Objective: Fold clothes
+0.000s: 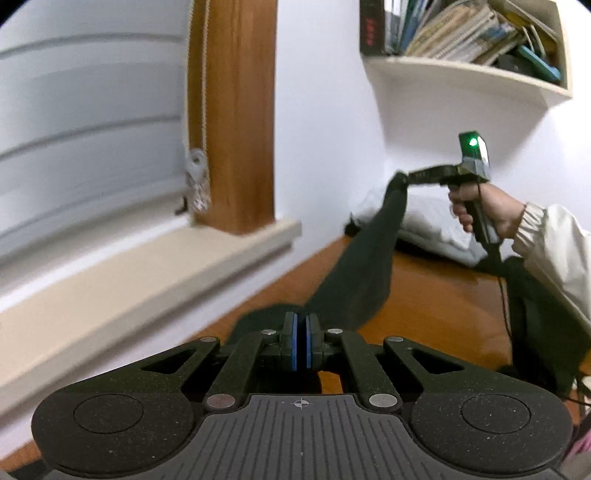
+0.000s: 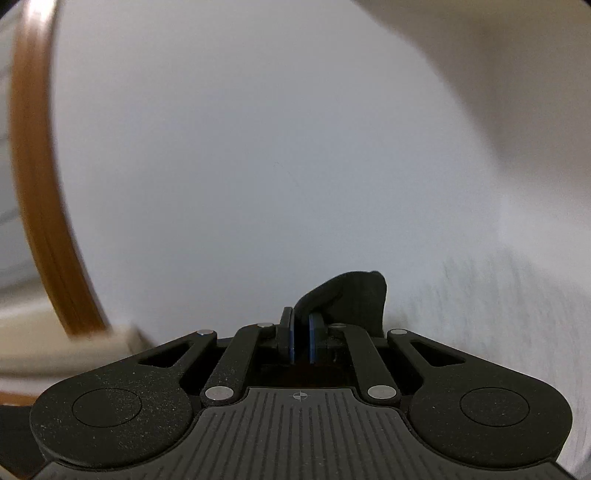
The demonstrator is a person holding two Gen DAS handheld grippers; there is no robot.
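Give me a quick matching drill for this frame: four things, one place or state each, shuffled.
Things:
1. dark garment
2. books
3. white bedding
4. blind cord

Places or states:
A. on the wall shelf
B. stretched between both hand-held grippers
C. hanging beside the wooden window frame
D. bunched against the wall behind the garment

Pairs: 1-B, 2-A, 3-D, 4-C

Light: soft, even, my views dim at corners | Blur: window blind (image 1: 92, 122) and wall (image 2: 258, 147) smeared | Edges: fisheye-bent
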